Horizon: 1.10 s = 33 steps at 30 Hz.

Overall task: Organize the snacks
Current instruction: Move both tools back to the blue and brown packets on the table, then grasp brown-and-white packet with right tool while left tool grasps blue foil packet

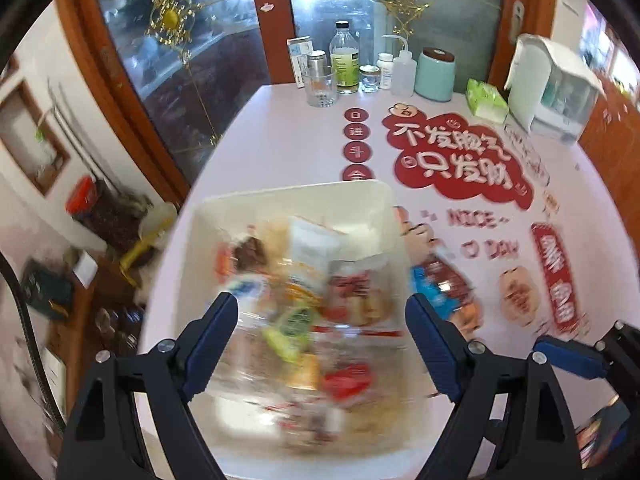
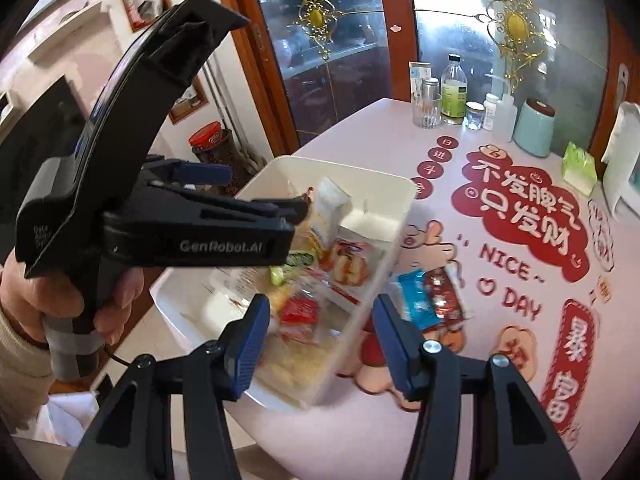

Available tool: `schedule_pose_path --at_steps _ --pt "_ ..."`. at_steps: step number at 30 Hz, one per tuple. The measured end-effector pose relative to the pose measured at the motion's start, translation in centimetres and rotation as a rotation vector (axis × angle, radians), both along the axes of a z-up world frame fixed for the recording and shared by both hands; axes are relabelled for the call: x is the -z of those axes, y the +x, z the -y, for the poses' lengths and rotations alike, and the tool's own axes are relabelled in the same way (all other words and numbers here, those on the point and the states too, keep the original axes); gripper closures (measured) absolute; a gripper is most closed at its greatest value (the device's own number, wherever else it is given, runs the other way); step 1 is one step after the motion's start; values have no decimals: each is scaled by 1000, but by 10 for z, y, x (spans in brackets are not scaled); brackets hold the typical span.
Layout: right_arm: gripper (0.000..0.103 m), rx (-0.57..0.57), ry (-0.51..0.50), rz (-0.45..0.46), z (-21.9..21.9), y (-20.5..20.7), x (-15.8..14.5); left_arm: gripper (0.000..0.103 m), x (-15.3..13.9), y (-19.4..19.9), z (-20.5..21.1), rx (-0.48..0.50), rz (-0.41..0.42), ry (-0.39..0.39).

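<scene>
A white plastic bin [image 1: 280,200] [image 2: 400,188] sits on the pink table, filled with several wrapped snacks [image 1: 304,312] [image 2: 344,264]. Two snack packets, one blue [image 2: 414,300] and one red [image 2: 444,300], lie on the table just right of the bin; they also show in the left wrist view [image 1: 440,284]. My left gripper [image 1: 322,336] is open above the bin's snacks, blurred by motion; in the right wrist view it hangs over the bin's left side [image 2: 256,196]. My right gripper [image 2: 320,340] is open, straddling the bin's near right wall, holding nothing.
At the table's far edge stand a glass [image 1: 320,84], a bottle [image 1: 344,60], small jars, a squeeze bottle, a teal canister [image 1: 434,74], a green tissue pack [image 1: 486,102] and a white container [image 1: 552,88]. Glass cabinet doors lie behind. The table's left edge drops to the floor.
</scene>
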State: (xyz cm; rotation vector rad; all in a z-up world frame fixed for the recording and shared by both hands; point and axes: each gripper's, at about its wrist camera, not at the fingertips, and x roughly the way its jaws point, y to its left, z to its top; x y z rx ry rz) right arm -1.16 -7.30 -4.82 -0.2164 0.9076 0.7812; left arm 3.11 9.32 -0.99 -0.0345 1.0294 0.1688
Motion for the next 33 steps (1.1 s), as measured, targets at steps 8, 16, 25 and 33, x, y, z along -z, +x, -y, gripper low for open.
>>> schedule_pose_path --at_steps 8,16,25,33 --pt "49 -34 -37 22 74 63 -2 18 7 -3 88 -71 16 -10" --pt "49 -109 -122 -54 84 143 48 18 52 -10 131 -242 -11 -121" --pt "49 -240 -166 -181 39 187 119 18 120 0 154 -349 38 -39" --pt "50 -305 -239 -223 6 187 160 24 153 7 155 -312 -16 58"
